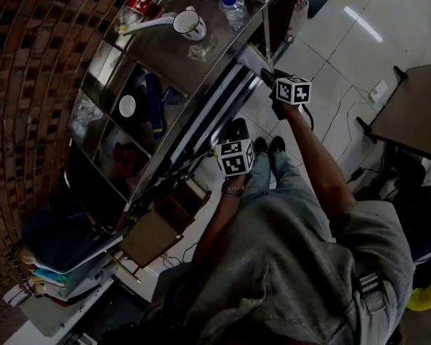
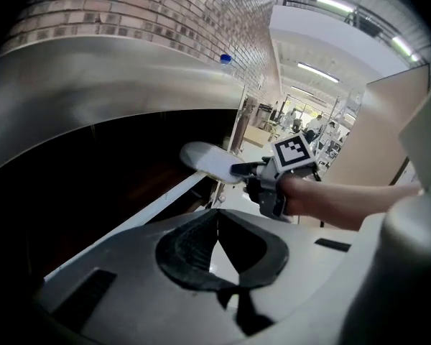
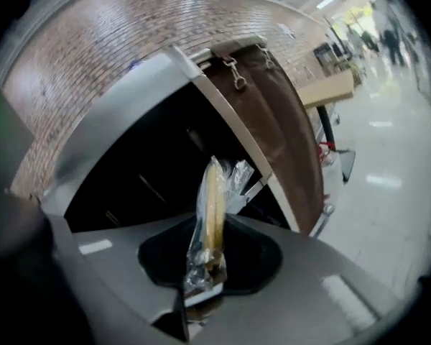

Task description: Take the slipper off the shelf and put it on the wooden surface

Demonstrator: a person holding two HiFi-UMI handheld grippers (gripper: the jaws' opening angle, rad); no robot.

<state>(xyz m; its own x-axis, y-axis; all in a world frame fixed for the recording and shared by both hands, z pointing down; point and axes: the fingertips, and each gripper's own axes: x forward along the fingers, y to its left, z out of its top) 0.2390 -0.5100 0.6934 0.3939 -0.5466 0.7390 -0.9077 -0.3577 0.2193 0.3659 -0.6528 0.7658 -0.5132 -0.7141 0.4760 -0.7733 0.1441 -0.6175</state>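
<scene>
One wrapped slipper [image 3: 214, 182] edge-on in right gripper [image 3: 211, 227], shelf [image 3: 126, 113] interior dark

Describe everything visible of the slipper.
The slipper is thin, flat and pale yellowish, sealed in crinkled clear plastic. The right tool is clamped on one end, so it stands upright and edge-on in the right gripper view. From the left gripper view its pale oval face juts out beside the steel shelf's front edge, apparently touching nothing else.

Dim brick wall [image 1: 29, 85] at the left, steel shelf unit [image 1: 165, 57] against it, pale glossy tiled floor [image 1: 345, 34] with thin cables [image 1: 337, 117], dark brown table [image 1: 416, 113] at the right, strip lights [image 2: 334, 4] on a white ceiling.
</scene>
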